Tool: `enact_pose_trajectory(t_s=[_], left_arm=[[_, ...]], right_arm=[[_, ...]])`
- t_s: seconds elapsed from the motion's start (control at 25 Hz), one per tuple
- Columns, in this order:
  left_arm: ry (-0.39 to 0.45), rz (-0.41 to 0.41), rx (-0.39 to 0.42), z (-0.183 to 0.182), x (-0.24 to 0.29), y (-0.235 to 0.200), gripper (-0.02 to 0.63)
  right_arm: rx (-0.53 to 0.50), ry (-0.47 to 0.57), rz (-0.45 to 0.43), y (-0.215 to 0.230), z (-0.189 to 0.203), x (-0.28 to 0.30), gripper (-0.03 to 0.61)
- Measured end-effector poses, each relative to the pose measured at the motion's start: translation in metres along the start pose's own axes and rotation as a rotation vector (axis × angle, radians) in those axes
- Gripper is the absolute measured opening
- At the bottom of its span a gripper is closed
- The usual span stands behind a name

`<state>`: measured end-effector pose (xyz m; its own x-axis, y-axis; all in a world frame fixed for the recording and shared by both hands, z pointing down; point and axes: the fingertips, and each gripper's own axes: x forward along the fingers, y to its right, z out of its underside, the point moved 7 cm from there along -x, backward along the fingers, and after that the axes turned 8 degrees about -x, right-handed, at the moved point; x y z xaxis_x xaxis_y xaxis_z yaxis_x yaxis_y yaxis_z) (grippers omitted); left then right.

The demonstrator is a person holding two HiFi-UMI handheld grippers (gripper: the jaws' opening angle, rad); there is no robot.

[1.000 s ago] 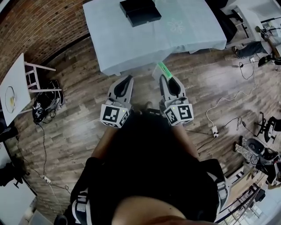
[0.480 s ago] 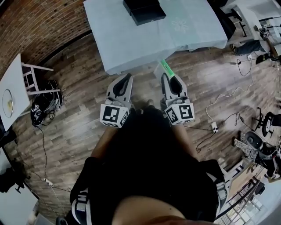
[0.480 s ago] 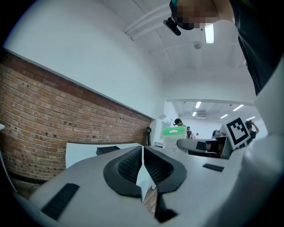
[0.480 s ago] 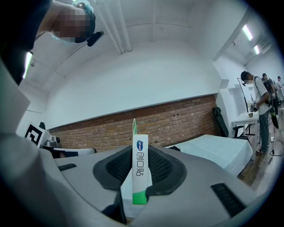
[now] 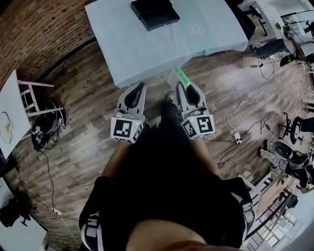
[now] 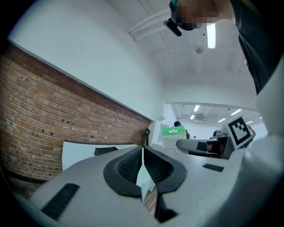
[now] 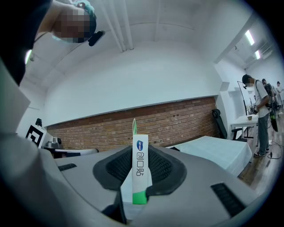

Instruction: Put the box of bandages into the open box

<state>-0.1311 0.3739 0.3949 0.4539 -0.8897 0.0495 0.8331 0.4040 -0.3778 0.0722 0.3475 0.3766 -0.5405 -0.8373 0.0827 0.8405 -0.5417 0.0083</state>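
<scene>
Closest to the camera, both grippers are held out side by side in front of the person's dark-clothed torso point(image 5: 162, 196), pointing forward over the wooden floor point(image 5: 78, 142). Each is topped by a cube with black square markers.

The left gripper point(image 5: 140, 88) is carried empty: its ribbed black pads are seen pressed together with nothing between them.

The right gripper point(image 5: 182, 87) is clamped on the box of bandages point(image 5: 180, 76), which is held upright on its narrow edge and sticks out past the jaw tips, in the air just short of the table edge. In the right gripper view the box point(image 7: 140, 159) is white with a green band at its lower end. A blue oval mark and blue characters are printed down its narrow face, but they cannot be read with certainty.

Just beyond the grippers, a table point(image 5: 127, 44) draped in pale blue cloth is seen. The open box point(image 5: 154, 13), black, lies on its far part, well apart from the held box.

Loose cables point(image 5: 245, 115) are strewn over the floor to the right, and a white side table point(image 5: 12, 105) stands to the left. A brick wall point(image 5: 44, 29) is seen farthest off.
</scene>
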Motion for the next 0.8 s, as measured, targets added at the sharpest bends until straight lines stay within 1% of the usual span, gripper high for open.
enact_pose_trajectory(t_s=[0.28, 0.4, 0.56, 0.8], left_arm=[[0.011, -0.021, 0.007, -0.004, 0.043, -0.009, 0.041], [0.015, -0.032, 0.019, -0.009, 0.074, -0.009, 0.041], [0.037, -0.047, 0.016, -0.014, 0.116, -0.006, 0.041], [0.038, -0.102, 0.010, -0.019, 0.185, 0.001, 0.041]], right_arm=[[0.020, 0.029, -0.019, 0.037, -0.001, 0.030, 0.104], [0.031, 0.031, -0.023, 0.066, -0.002, 0.051, 0.104], [0.018, 0.019, -0.058, 0.105, -0.004, 0.074, 0.104], [0.035, -0.008, -0.094, 0.170, -0.004, 0.107, 0.104]])
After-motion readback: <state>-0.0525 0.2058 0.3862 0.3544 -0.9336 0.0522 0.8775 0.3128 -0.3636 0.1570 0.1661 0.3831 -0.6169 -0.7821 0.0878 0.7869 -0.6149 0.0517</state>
